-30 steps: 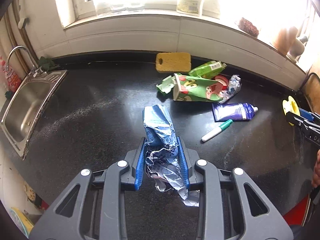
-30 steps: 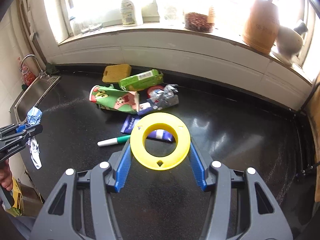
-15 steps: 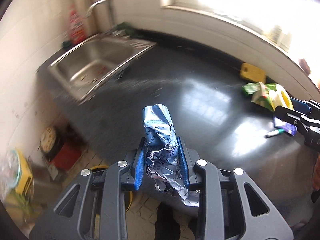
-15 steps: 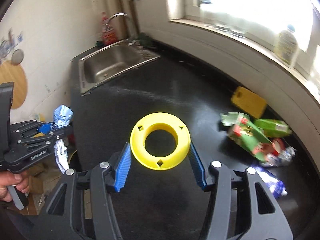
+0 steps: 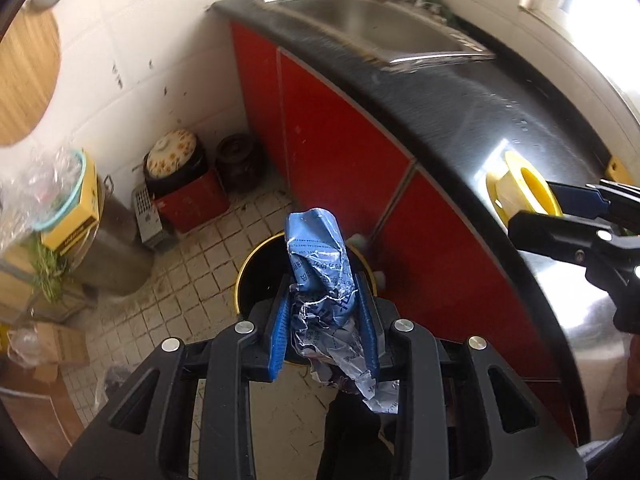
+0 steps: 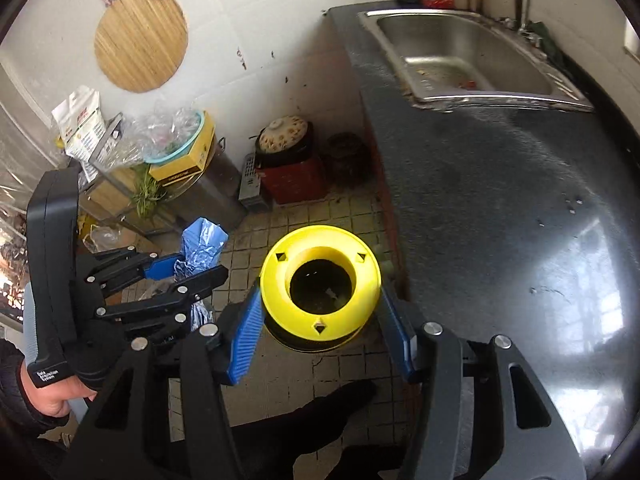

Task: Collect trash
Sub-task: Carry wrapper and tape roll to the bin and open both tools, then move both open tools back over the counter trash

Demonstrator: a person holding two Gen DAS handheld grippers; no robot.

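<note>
My left gripper (image 5: pixel 323 312) is shut on a crumpled blue and silver wrapper (image 5: pixel 320 256) and holds it over a black, yellow-rimmed trash bin (image 5: pixel 260 276) on the tiled floor. My right gripper (image 6: pixel 320 316) is shut on a yellow plastic spool (image 6: pixel 320 280), held above the same bin, whose dark inside shows through the spool's hole. The right gripper with the spool also shows at the right of the left wrist view (image 5: pixel 524 188). The left gripper with the wrapper shows at the left of the right wrist view (image 6: pixel 200 244).
The black countertop (image 6: pixel 500 200) with its steel sink (image 6: pixel 460 56) and red cabinet fronts (image 5: pixel 340 140) runs along the right. Pots on a red box (image 6: pixel 288 152), a metal drum (image 5: pixel 116 236), boxes and bags stand by the tiled wall at the left.
Both grippers have swung left, away from the countertop litter, and now point down at the floor bin. Each still holds its item.
</note>
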